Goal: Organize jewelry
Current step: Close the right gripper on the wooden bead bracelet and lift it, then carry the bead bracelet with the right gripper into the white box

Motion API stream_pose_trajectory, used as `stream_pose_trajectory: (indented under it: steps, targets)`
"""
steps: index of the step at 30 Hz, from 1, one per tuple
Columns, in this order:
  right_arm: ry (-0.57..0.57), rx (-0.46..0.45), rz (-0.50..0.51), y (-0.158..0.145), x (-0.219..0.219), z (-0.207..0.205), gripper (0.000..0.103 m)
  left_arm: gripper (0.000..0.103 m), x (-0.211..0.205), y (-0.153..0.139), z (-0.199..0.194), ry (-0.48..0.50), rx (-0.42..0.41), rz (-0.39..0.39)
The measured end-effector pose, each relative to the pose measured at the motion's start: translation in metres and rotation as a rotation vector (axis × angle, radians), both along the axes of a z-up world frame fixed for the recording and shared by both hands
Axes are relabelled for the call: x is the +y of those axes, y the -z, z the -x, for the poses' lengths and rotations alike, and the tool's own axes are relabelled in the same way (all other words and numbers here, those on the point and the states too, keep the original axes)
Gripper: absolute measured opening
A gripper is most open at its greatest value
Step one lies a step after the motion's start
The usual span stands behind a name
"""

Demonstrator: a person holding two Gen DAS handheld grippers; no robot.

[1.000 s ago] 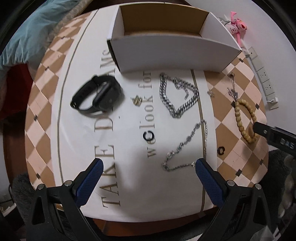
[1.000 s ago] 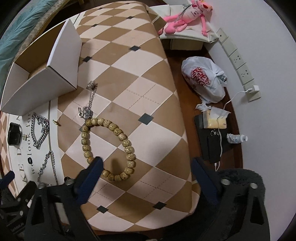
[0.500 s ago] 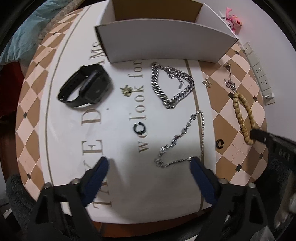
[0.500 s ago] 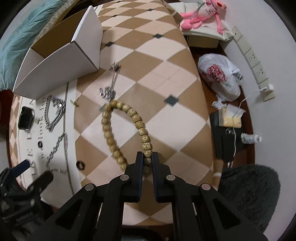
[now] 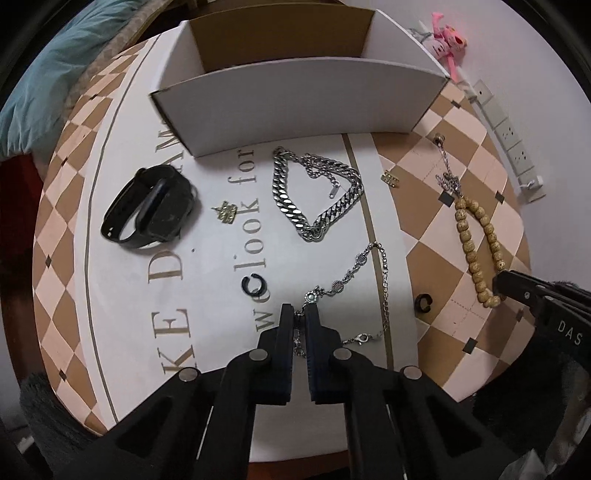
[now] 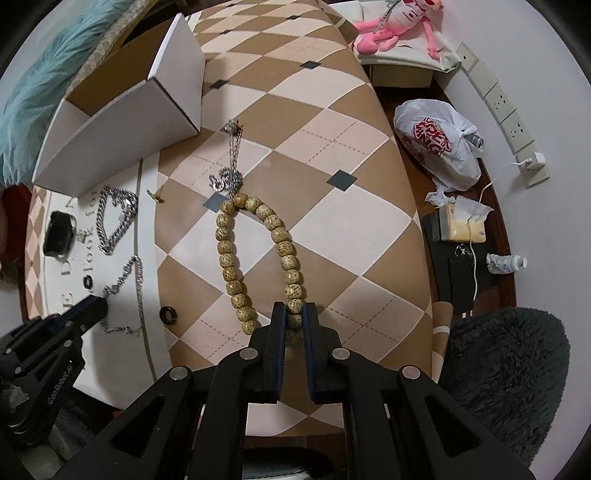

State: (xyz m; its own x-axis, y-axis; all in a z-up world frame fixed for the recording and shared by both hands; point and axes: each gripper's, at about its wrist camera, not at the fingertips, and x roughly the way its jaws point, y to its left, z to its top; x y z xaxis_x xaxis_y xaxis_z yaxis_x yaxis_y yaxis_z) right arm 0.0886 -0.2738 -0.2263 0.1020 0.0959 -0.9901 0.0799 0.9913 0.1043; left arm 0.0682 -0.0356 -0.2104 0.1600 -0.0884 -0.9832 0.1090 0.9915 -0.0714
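Observation:
My left gripper (image 5: 299, 314) is shut on the near end of a thin silver chain bracelet (image 5: 384, 273) that lies on the white printed mat (image 5: 122, 295). My right gripper (image 6: 294, 312) is shut on the wooden bead bracelet (image 6: 225, 247), which stretches away over the checkered table; it also shows in the left wrist view (image 5: 467, 236). A thick silver curb chain (image 5: 314, 195), a black smartwatch (image 5: 147, 208), a small gold charm (image 5: 226, 213), two black rings (image 5: 253, 285) (image 5: 423, 302), a small gold clasp (image 5: 390, 179) and a thin silver necklace (image 6: 231, 162) lie around.
An open white cardboard box (image 5: 295, 96) stands at the far side of the table. A pink plush toy (image 6: 395, 22), a white plastic bag (image 6: 439, 142) and a wall power strip (image 6: 506, 114) are to the right. A dark fluffy rug (image 6: 506, 373) lies near right.
My left gripper has closed from wide open onto the thin silver chain. My right gripper closed on the bead bracelet half a second ago, pulled it into a long loop, and stays shut.

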Motion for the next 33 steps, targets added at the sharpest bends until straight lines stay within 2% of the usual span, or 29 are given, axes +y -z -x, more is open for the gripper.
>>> stream_pose_trajectory:
  steps: [6,14,15,18,19,21,23,24,25,26,27,33]
  targets:
    - [0.029,-0.052,-0.066,-0.027,-0.004,-0.003,0.009,0.000,0.017,-0.033,0.001,-0.043,-0.045,0.069]
    - [-0.008,-0.123,-0.129,-0.067,0.009,-0.010,0.009,0.000,0.034,-0.066,-0.007,-0.067,-0.111,0.124]
    - [-0.013,-0.134,-0.133,-0.072,0.010,-0.010,0.009,0.000,0.030,-0.066,-0.009,-0.067,-0.114,0.131]
    - [-0.029,-0.155,-0.135,-0.080,0.014,-0.011,0.009,0.002,0.031,-0.064,-0.017,-0.080,-0.087,0.237]
    - [-0.034,-0.155,-0.132,-0.080,0.016,-0.011,0.009,0.005,0.032,-0.061,-0.017,-0.088,-0.082,0.245]
    - [-0.035,-0.142,-0.129,-0.073,0.017,-0.009,0.009,0.008,0.026,-0.051,-0.018,-0.081,-0.061,0.204]
    - [-0.031,-0.124,-0.121,-0.063,0.015,-0.006,0.009,0.013,0.022,-0.037,-0.015,-0.072,-0.036,0.157]
    - [-0.028,-0.115,-0.112,-0.057,0.014,-0.004,0.009,0.029,0.021,-0.030,-0.014,-0.071,-0.028,0.144]
    - [-0.025,-0.111,-0.106,-0.052,0.012,-0.002,0.009,0.057,0.020,-0.023,-0.012,-0.072,-0.022,0.136]
    - [-0.020,-0.105,-0.104,-0.047,0.011,0.000,0.009,0.069,0.019,-0.019,-0.011,-0.073,-0.021,0.138]
    - [-0.015,-0.101,-0.102,-0.043,0.009,0.002,0.009,0.074,0.018,-0.015,-0.009,-0.072,-0.022,0.142]
    - [0.005,-0.099,-0.076,-0.024,0.001,0.008,0.009,0.074,-0.002,0.003,-0.003,-0.019,-0.052,0.048]
